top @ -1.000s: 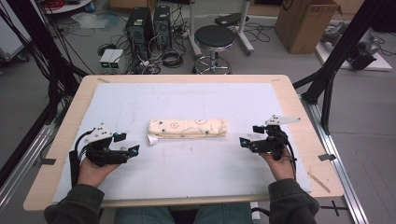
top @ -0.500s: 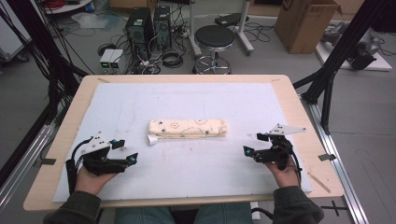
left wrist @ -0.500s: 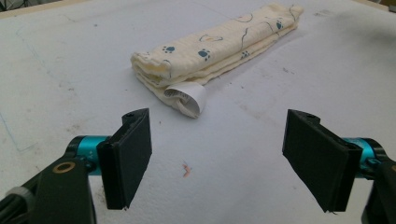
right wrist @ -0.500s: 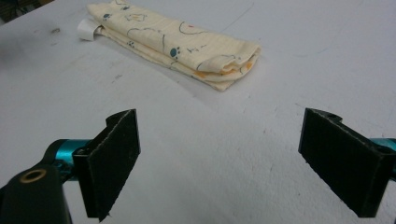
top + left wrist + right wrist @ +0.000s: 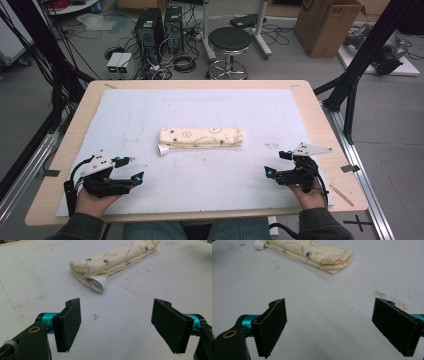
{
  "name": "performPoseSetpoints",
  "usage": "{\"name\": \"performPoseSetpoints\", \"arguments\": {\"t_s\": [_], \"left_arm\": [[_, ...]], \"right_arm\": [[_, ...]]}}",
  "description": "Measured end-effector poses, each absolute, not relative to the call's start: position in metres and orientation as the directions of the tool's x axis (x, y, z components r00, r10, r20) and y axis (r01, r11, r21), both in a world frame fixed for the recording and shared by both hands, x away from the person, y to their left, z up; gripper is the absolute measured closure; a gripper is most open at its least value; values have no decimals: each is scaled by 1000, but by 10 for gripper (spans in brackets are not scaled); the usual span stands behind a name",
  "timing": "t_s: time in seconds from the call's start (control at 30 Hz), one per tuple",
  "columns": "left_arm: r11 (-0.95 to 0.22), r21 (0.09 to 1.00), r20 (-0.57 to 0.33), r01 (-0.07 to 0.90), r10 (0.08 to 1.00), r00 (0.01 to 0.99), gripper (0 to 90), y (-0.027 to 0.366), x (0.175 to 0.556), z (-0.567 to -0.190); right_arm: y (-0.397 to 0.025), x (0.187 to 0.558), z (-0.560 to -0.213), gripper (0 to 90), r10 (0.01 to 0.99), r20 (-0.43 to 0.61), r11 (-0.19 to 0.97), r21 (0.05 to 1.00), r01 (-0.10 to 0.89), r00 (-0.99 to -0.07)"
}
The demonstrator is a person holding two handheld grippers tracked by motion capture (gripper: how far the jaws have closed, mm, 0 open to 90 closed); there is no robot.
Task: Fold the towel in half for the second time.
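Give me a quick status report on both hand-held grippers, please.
Left hand-held gripper open, empty. Right hand-held gripper open, empty. Folded paw-print cloth mid-table, untouched. Path clear.

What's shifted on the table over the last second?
Both grippers drew back toward the person's edge: the left gripper and right gripper now sit farther from the folded cloth, fingers open, holding nothing. The cloth and its white tag lie as before.
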State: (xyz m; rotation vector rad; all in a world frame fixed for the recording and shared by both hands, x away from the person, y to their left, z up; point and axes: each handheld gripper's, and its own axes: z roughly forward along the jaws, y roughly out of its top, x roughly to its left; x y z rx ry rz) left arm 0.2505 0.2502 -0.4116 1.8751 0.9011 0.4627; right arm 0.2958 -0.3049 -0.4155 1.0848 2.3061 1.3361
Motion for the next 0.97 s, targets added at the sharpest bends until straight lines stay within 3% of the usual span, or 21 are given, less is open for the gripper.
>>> {"name": "performPoseSetpoints", "arguments": {"t_s": [0.97], "left_arm": [[-280,881,-50,381,747,663,244,245,245,-419]], "right_arm": [[-304,287,-422,118,710,138,305,824,478,-691]]}}
